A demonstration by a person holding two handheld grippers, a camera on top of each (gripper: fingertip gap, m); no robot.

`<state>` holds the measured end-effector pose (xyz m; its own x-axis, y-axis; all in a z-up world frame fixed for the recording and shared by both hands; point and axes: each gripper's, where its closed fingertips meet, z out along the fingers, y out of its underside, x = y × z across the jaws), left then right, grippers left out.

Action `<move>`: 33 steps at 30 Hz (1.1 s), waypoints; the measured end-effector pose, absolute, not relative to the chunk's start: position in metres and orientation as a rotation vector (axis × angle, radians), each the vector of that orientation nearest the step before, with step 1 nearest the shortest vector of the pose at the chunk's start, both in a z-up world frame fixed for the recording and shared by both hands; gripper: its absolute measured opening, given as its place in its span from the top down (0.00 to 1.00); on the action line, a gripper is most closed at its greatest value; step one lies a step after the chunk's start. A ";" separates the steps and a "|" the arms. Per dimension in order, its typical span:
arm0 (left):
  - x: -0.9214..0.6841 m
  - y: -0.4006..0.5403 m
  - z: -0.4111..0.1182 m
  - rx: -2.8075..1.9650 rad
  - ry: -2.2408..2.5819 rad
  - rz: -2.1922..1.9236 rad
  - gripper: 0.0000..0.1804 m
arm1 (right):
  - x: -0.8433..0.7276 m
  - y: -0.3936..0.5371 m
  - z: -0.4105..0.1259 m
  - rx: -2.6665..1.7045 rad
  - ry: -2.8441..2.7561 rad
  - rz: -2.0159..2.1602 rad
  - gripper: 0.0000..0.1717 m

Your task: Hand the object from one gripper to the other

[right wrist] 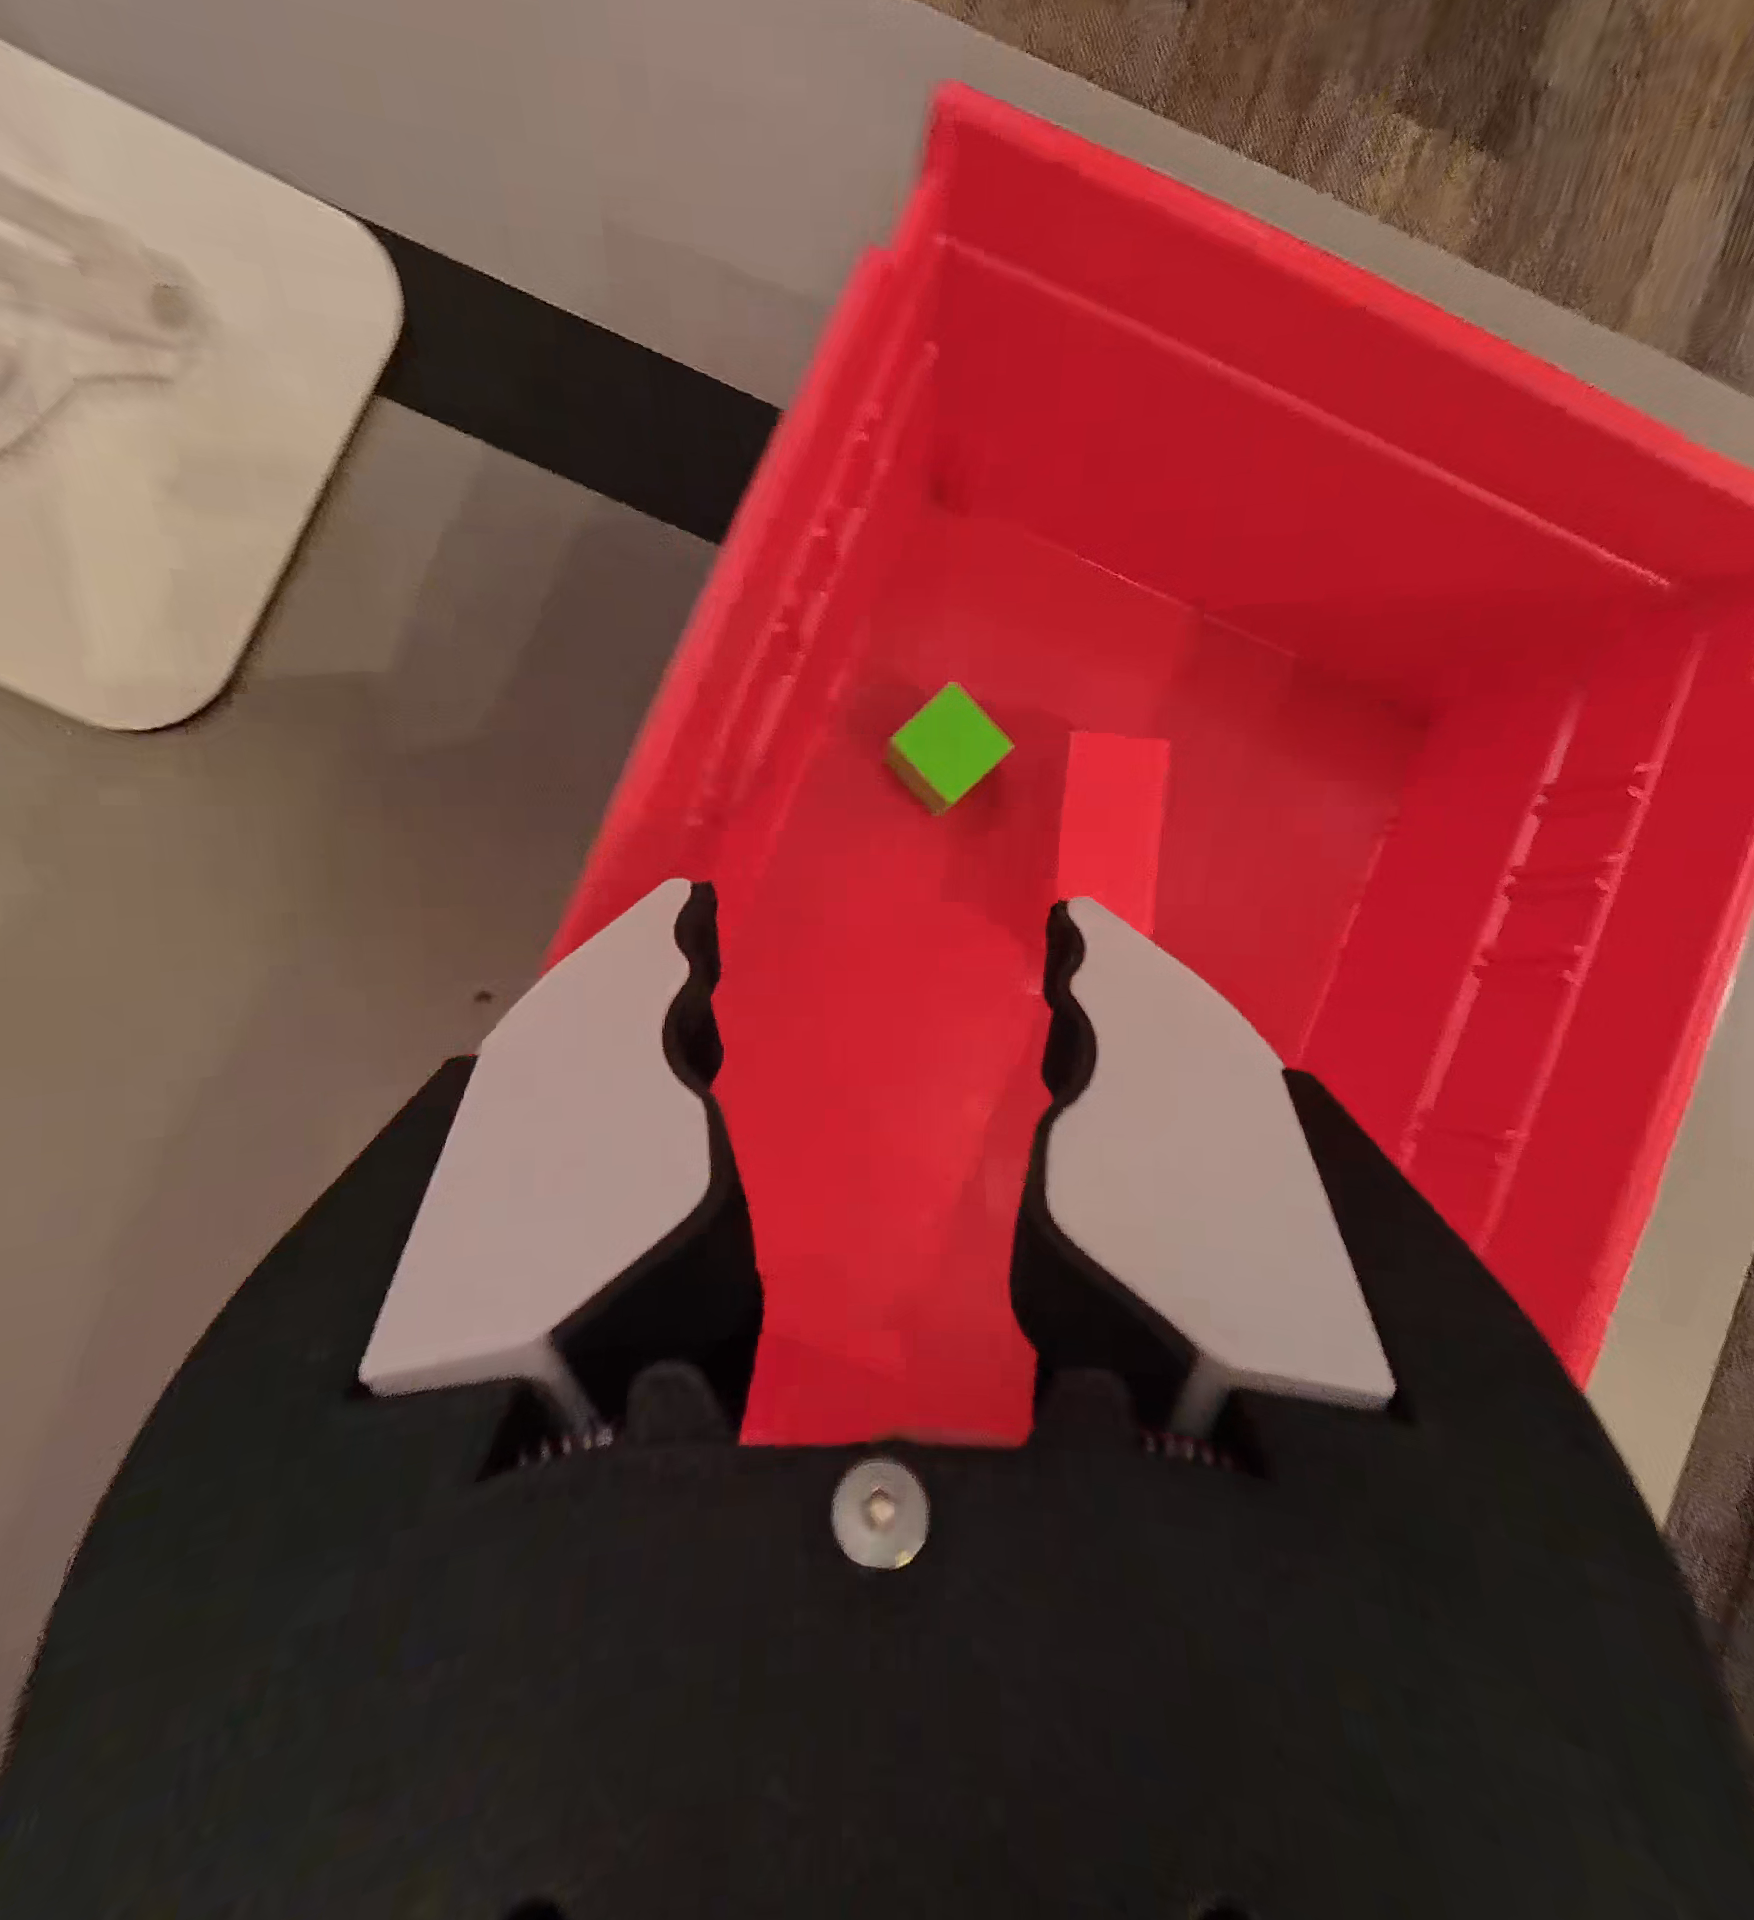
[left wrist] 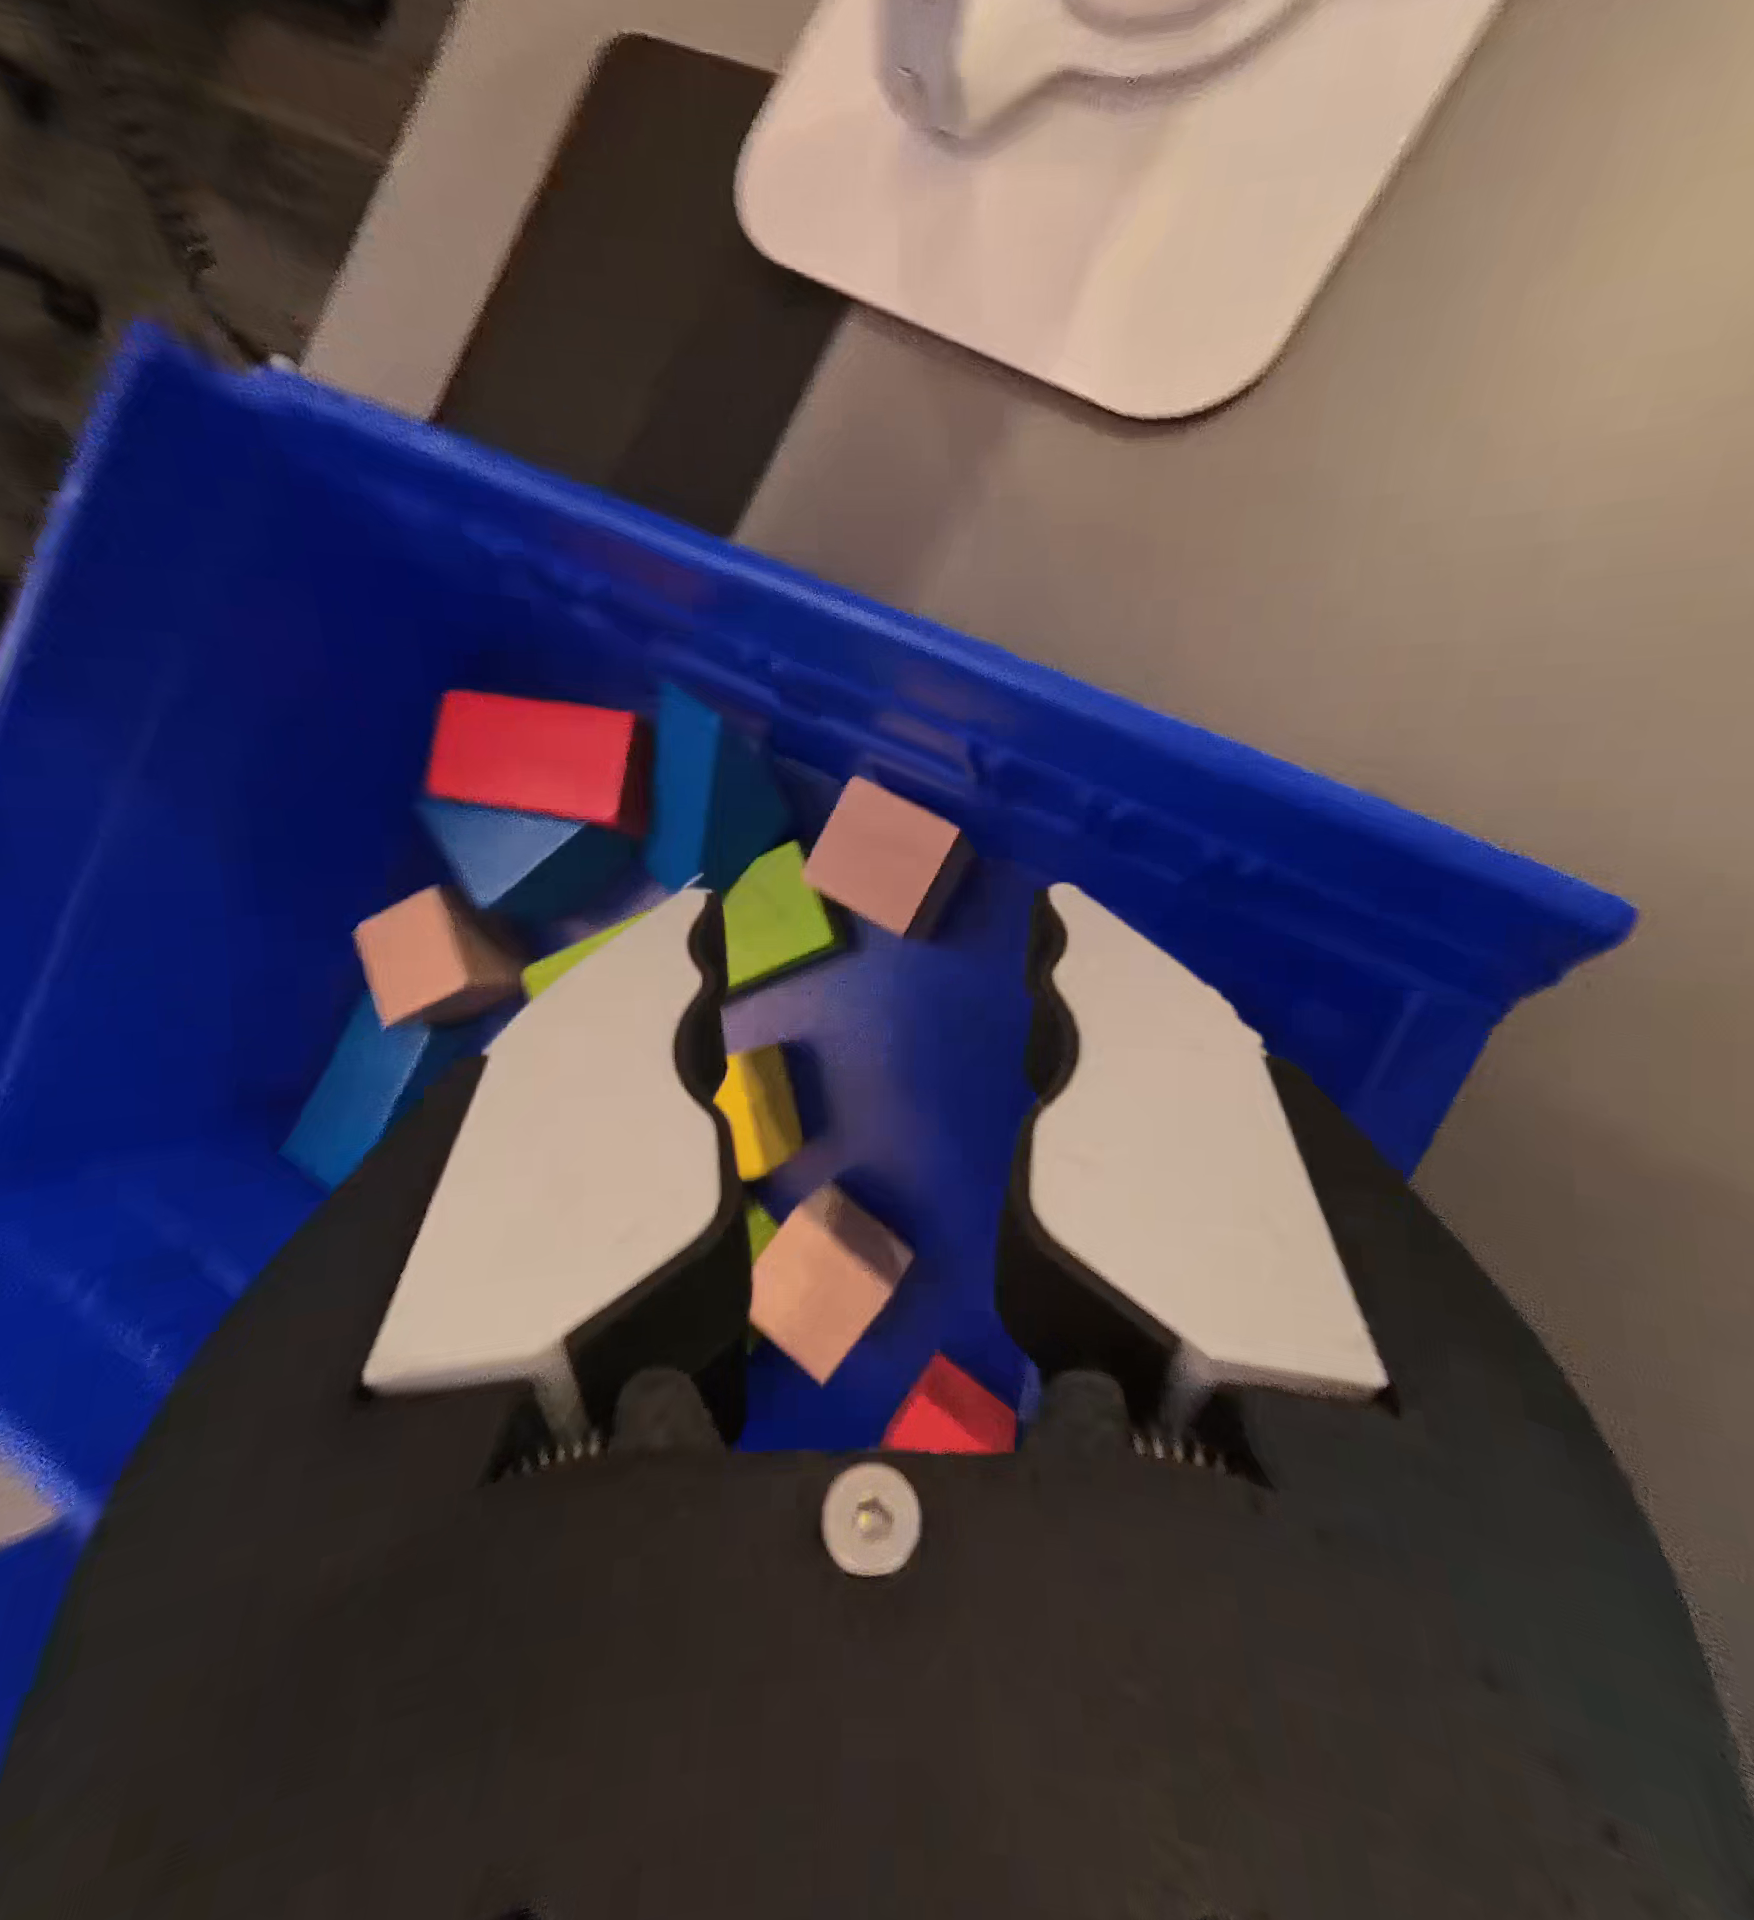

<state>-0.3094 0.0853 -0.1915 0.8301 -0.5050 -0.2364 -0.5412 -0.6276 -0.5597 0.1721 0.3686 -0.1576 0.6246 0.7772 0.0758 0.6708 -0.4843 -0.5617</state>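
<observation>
Blocks fill my left wrist view: I look down into a blue bin (left wrist: 229, 727) that sits on the grey worktop (left wrist: 1475, 623). My left gripper (left wrist: 878, 904) hangs over it with its fingers (left wrist: 582, 1122) spread apart and nothing clamped between them. Below the gap lie a yellow block (left wrist: 759, 1107), a tan cube (left wrist: 826, 1283) and a green block (left wrist: 774, 914); a red block (left wrist: 530, 758), blue blocks (left wrist: 707, 790) and two more tan cubes (left wrist: 883, 852) lie farther in. A white pad (left wrist: 1112, 208) rests on the worktop beyond the bin.

In my right wrist view, the right gripper (right wrist: 878, 904) hangs over a red bin (right wrist: 1268, 468), its fingers (right wrist: 572, 1143) also spread apart and bare. On the bin's floor lie a green cube (right wrist: 951, 746) and, just beside it, a red block (right wrist: 1112, 821). Neither touches my fingers.
</observation>
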 end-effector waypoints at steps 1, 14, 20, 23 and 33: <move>-0.304 0.088 -0.202 -2.377 0.818 0.069 0.70 | 0.169 0.362 -0.156 -2.277 -1.146 0.264 0.66; -0.311 0.110 -0.256 -2.480 0.927 0.087 0.78 | 0.137 0.312 -0.126 -2.100 -1.289 0.312 0.68; -0.312 0.112 -0.222 -2.325 0.825 0.046 0.80 | 0.087 0.260 -0.078 -1.839 -1.375 0.482 0.71; -0.301 0.110 -0.157 -2.063 0.738 -0.053 0.80 | 0.033 0.188 -0.028 -1.571 -1.426 0.838 0.74; -0.151 0.046 0.032 -1.230 0.968 -0.192 0.81 | -0.113 0.043 0.025 -1.214 -1.259 2.225 0.66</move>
<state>-0.1513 0.0456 0.0321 0.6060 -0.6032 -0.5185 -0.3600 0.3732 -0.8550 -0.1130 0.0428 0.0247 -0.5928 0.6133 -0.5220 0.1313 -0.5659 -0.8140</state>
